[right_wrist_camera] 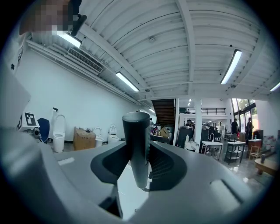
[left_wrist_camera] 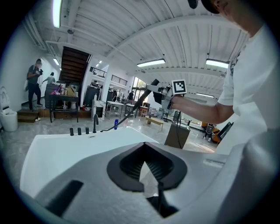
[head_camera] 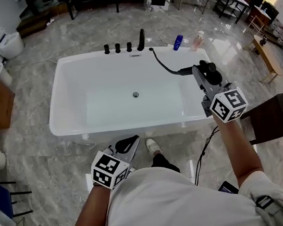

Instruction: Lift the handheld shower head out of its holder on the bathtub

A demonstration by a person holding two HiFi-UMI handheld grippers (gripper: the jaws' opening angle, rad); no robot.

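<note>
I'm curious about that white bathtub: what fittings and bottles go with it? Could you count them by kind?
Black knobs: 3
Tall black spout: 1
Handheld shower head: 1
Bottles: 2
Total: 7

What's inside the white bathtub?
Just a drain on the bathtub floor; the black hose hangs above. The right gripper, holding the shower head, hides part of its right end.

Bright, even white light from ceiling tube lights (right_wrist_camera: 232,65). Window glare on marble floor (head_camera: 226,44). Soft shadows. Fisheye bending and dark vignette in both gripper views; nearest foreground blurred.
</note>
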